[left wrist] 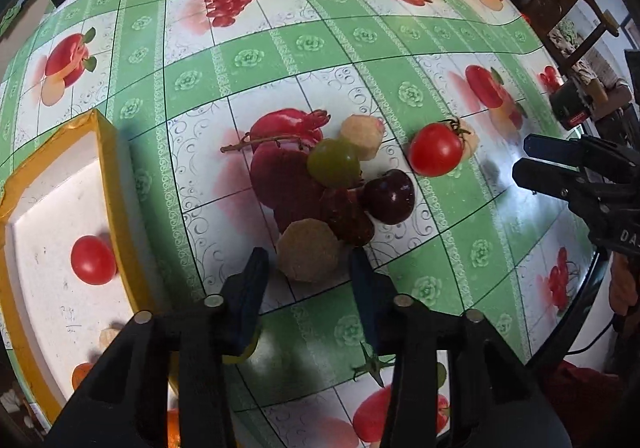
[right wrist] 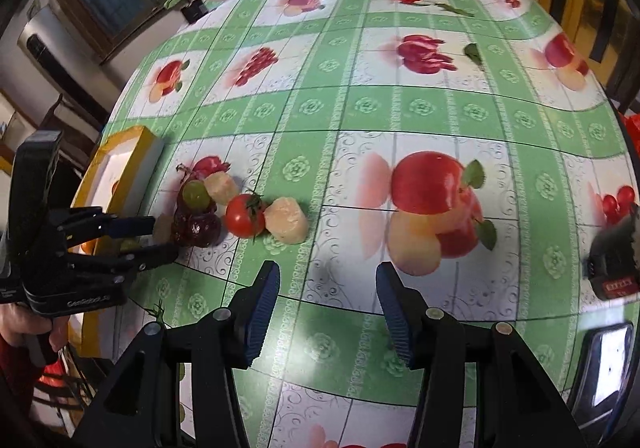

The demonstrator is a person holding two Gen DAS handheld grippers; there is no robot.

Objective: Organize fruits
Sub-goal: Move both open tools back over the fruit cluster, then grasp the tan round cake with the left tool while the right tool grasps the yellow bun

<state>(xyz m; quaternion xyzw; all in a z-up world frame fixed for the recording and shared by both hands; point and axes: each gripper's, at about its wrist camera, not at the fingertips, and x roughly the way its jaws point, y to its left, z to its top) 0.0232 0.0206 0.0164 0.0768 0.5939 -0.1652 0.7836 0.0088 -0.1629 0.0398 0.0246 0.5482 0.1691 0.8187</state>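
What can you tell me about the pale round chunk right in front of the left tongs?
The pale round chunk is a tan, grainy-looking cylinder with a flat, faceted edge, lying on the tablecloth at the near end of the fruit cluster. It touches the dark red fruit behind it. It sits between the fingers of the left tongs, which do not visibly press on it.

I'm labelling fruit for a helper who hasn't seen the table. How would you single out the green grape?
Start at the yellow-rimmed tray and look to the fruit cluster beside it on the tablecloth. The green grape sits in its middle, against a beige chunk and above the dark plum. It alone is green.
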